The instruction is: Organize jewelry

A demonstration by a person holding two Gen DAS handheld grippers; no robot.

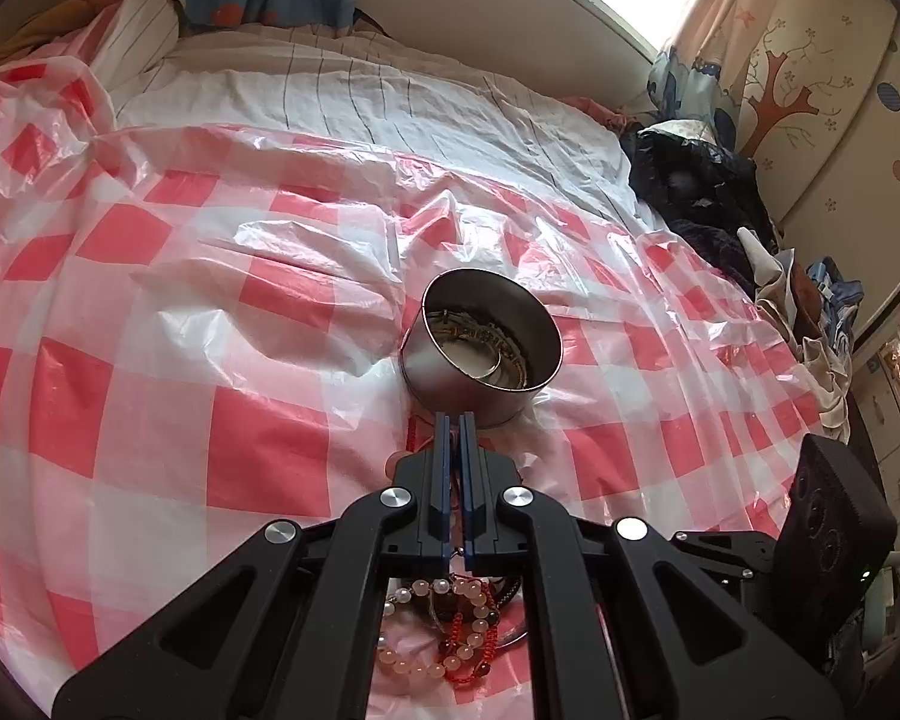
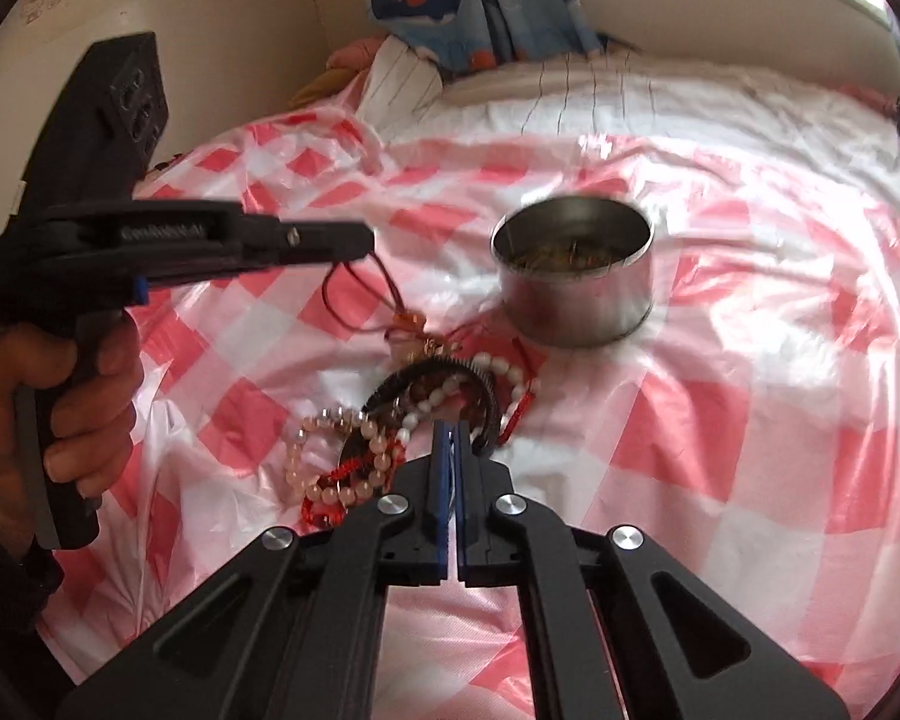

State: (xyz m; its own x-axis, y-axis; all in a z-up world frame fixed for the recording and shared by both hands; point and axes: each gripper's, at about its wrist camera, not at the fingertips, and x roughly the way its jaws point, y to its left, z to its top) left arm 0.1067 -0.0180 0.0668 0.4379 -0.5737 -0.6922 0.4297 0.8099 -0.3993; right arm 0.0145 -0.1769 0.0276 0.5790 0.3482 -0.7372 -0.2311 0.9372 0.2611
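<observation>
The jewelry is all light, loose stuff, and I'd judge it awkward rather than fragile. The heap (image 2: 390,420) lies on the checked plastic sheet (image 2: 720,360) just on the near side of the metal tin (image 2: 576,306), a little to the tin's left. In it are pearl bead strands (image 2: 330,480), red knotted threads and a black coiled band (image 2: 450,367), all looped through one another. The beads are round and slick and would likely roll out from between flat pads. The threads are limp, so a pull on one would probably drag its neighbours along. The coiled band looks the springiest and the easiest to nip, across its thickness where it arches clear of the beads. The tin already has pieces lying in its bottom.

The left gripper (image 1: 455,417) has its pads pressed together on a thin dark red cord (image 2: 390,288), held above the sheet to the left of the tin. The cord hangs slack from the tip, and its small pendant (image 2: 411,324) dangles lower, between the tip and the tin's near wall, seemingly down by the far edge of the heap. A hand (image 2: 60,396) is wrapped round that gripper's grip.

The right gripper (image 2: 450,429) sits at the near edge of the heap, on the side away from the tin. Its tip is right against the end of the coiled band, and its jaws are drawn almost together with only a slit between them. I cannot tell whether a strand is caught in that slit.
</observation>
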